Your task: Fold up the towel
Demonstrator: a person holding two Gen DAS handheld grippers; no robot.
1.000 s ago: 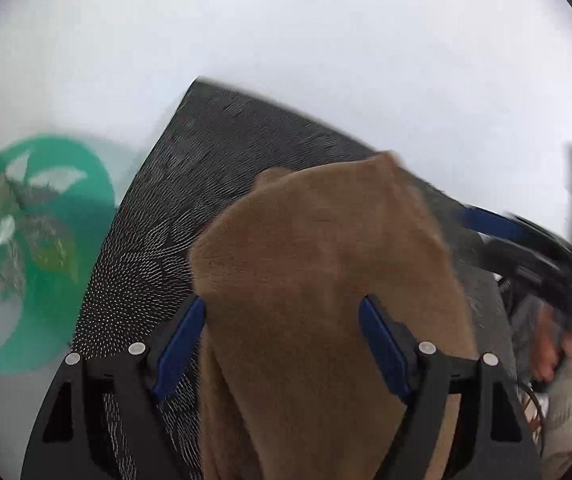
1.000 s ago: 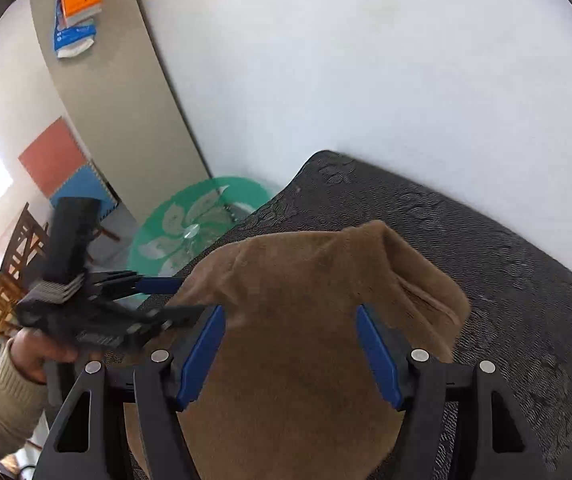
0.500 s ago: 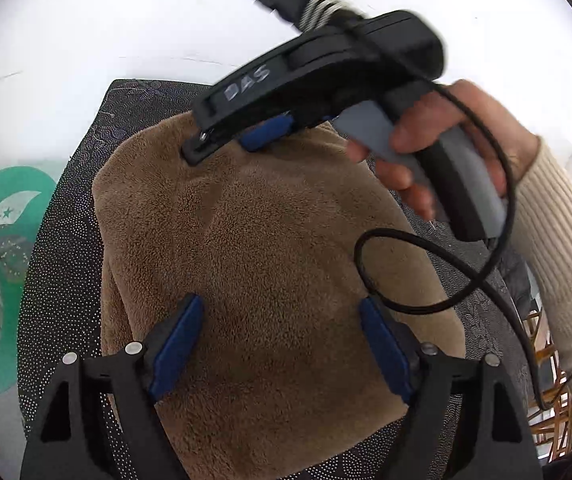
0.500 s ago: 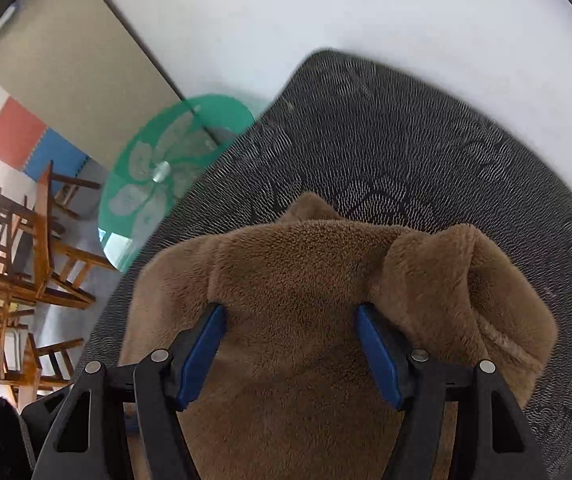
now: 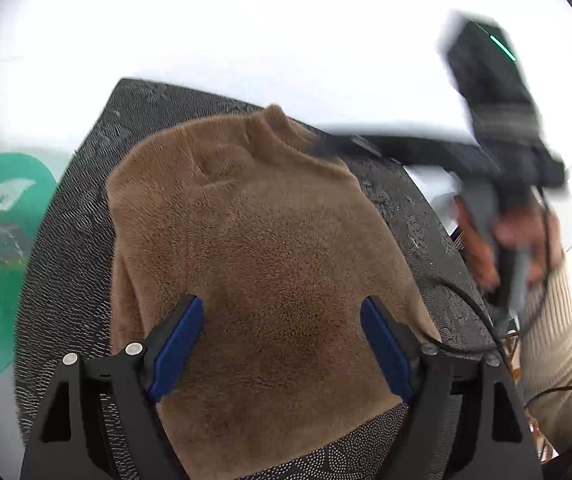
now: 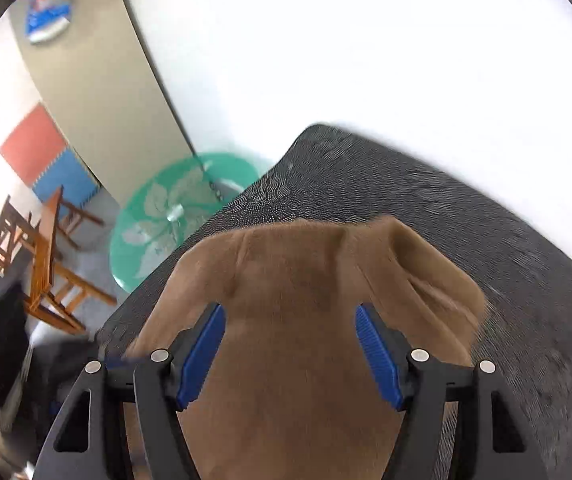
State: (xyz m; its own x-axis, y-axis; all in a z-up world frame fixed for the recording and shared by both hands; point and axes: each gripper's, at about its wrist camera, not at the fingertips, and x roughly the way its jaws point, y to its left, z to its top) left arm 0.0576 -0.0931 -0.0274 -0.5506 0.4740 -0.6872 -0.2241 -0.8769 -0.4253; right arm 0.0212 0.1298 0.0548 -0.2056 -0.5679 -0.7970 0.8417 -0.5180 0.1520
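Currently the brown towel (image 5: pixel 270 256) lies bunched on the dark mat (image 5: pixel 66 232). Left gripper (image 5: pixel 282 344) hovers spread above its middle; right gripper (image 6: pixel 289 348) likewise spread, pinching nothing, probably seeking the loose corner at 1 o'clock.

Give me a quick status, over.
Left gripper and right gripper both open, holding nothing. Brown towel lies folded and bunched on dark mat. Nothing in the way.

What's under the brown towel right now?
The brown towel lies on a dark patterned mat, which shows all around it and sits on a white table. Whatever lies beneath the towel's middle, or between its folded layers, is covered.
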